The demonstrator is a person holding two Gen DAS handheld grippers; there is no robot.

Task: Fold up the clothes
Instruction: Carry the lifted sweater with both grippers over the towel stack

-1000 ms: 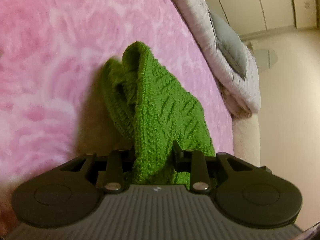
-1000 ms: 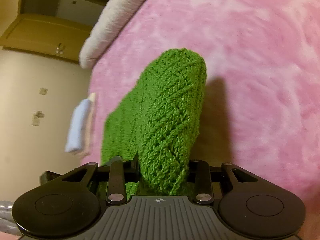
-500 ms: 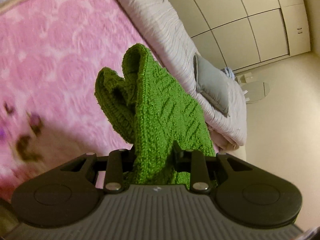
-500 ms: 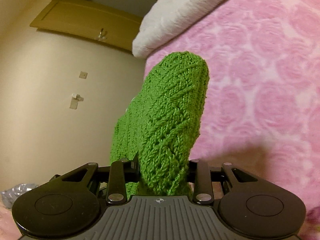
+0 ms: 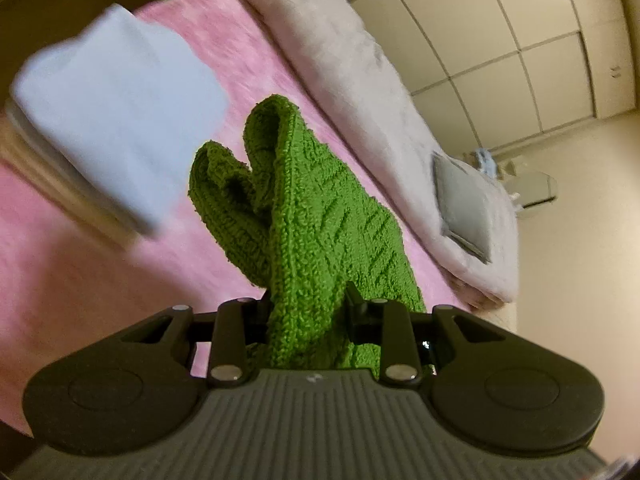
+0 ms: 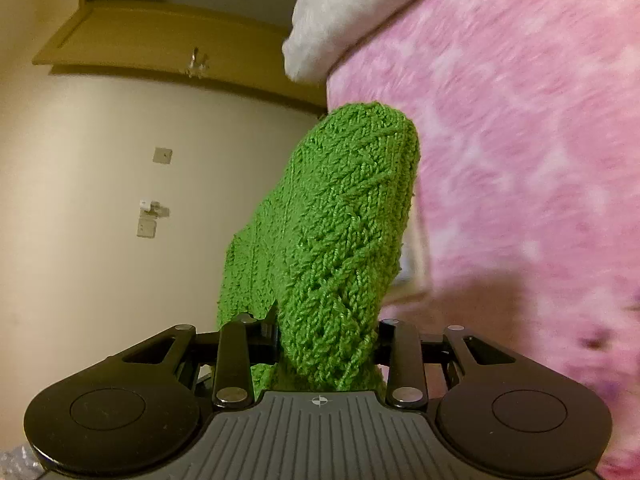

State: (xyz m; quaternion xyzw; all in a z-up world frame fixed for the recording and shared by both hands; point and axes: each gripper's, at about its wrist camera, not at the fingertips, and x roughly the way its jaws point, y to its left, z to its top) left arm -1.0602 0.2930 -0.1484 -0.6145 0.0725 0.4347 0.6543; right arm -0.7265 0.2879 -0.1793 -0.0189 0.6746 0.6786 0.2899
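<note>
A green knitted garment [image 5: 316,216] is bunched between the jaws of my left gripper [image 5: 307,304], which is shut on it and holds it above the pink bedspread [image 5: 80,272]. My right gripper [image 6: 328,332] is shut on another part of the same green knit [image 6: 344,224], which stands up in a thick fold in front of the camera. The fingertips of both grippers are hidden by the fabric.
A folded pale blue cloth [image 5: 120,120] lies on the pink bedspread at upper left. A white duvet [image 5: 360,64] with a grey cushion [image 5: 464,212] runs along the bed's far side. The right wrist view shows a beige wall [image 6: 100,200], a wooden cabinet [image 6: 168,24] and the bedspread [image 6: 520,160].
Both grippers have lifted and tilted up with the green knit still held. The left view now takes in the blue cloth and wardrobe; the right view shows more wall.
</note>
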